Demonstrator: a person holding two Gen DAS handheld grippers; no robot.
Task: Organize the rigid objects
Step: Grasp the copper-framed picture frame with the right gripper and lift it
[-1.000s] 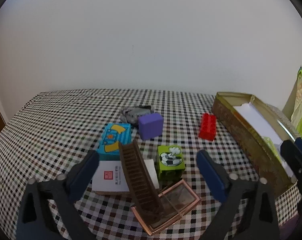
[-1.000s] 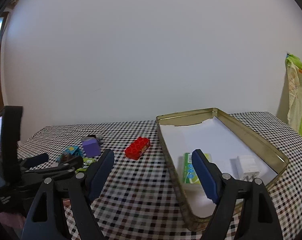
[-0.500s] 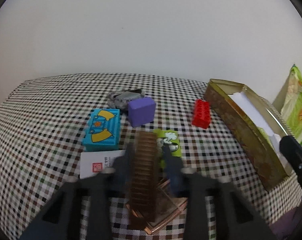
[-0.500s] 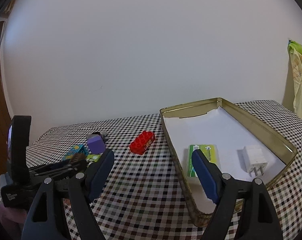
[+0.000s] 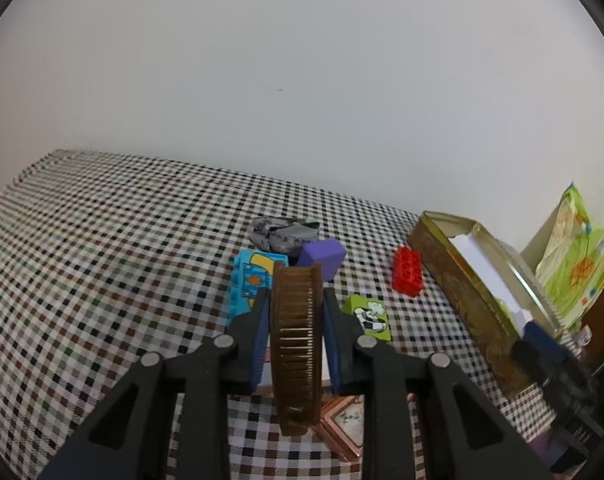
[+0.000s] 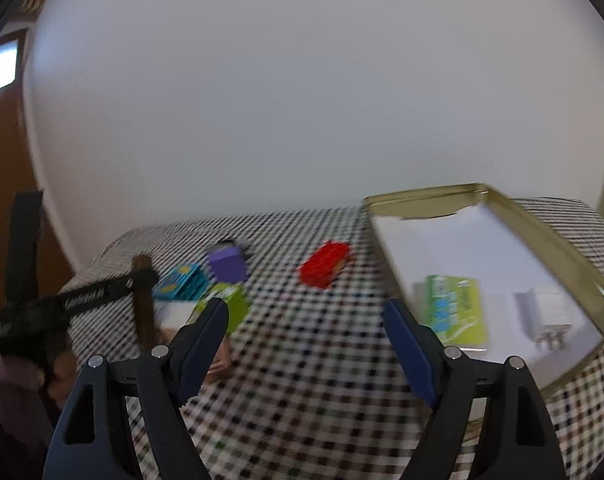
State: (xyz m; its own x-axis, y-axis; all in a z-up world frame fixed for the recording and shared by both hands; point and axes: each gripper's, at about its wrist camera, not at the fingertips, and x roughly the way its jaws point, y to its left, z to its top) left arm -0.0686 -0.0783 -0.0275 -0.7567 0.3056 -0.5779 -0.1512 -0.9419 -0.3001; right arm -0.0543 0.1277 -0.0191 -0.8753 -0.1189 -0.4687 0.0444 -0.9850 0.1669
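Since a second ago the left gripper (image 5: 296, 312) has gone from wide open to clamped on the brown comb (image 5: 297, 344), jaws pressed to both its flat sides, and has swung it so the toothed edge faces the camera. Comb stands on edge above the copper-rimmed mirror (image 5: 342, 424) near the front edge of the worktop (image 5: 102, 260); whether its lower end is touching the mirror, cannot tell. Right gripper (image 6: 306, 344) hangs with jaws wide and nothing between them, near the front edge beside the gold tin (image 6: 558, 248). Tin sits at the right end of the worktop, already holding a green packet (image 6: 458, 312) and a white charger (image 6: 546, 316). Loose on the checked cloth: red brick (image 5: 408, 270), purple block (image 5: 322, 254), blue brick (image 5: 250, 280), green cube (image 5: 368, 316), grey bundle (image 5: 280, 234), white card mostly hidden behind the gripper. Judgement: step in hand is lift and carry of the comb to the tin. To do it well, raise straight up first so the comb clears the mirror, keep the grip firm on this thin, smooth thing, cross above the green cube and red brick, clear the tin's near wall, then lay the comb flat on bare white lining away from packet and charger before letting go.
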